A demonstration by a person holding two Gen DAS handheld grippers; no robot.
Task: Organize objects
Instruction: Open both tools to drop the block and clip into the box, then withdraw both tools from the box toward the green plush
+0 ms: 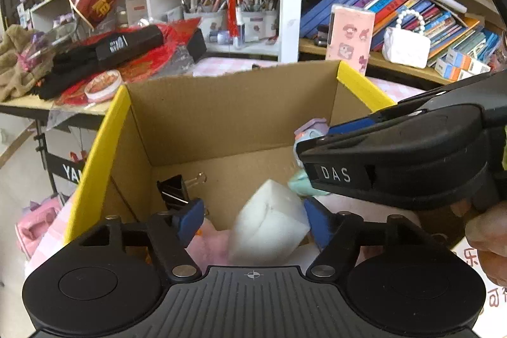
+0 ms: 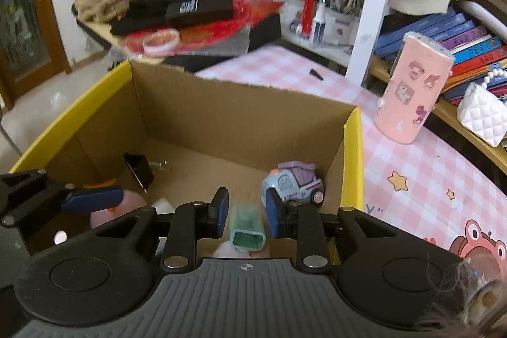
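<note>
A cardboard box with yellow flaps holds a black binder clip, a white foam block, a pastel toy truck, a green rectangular cup and a pink plush. My left gripper is open above the box, with the white block between its blue pads and not squeezed. My right gripper is open, with the green cup between and below its pads. The right gripper also shows in the left wrist view.
The box stands on a pink checkered tablecloth. A pink cylinder tin and a white quilted bag stand at the right by bookshelves. A cluttered side table lies behind the box.
</note>
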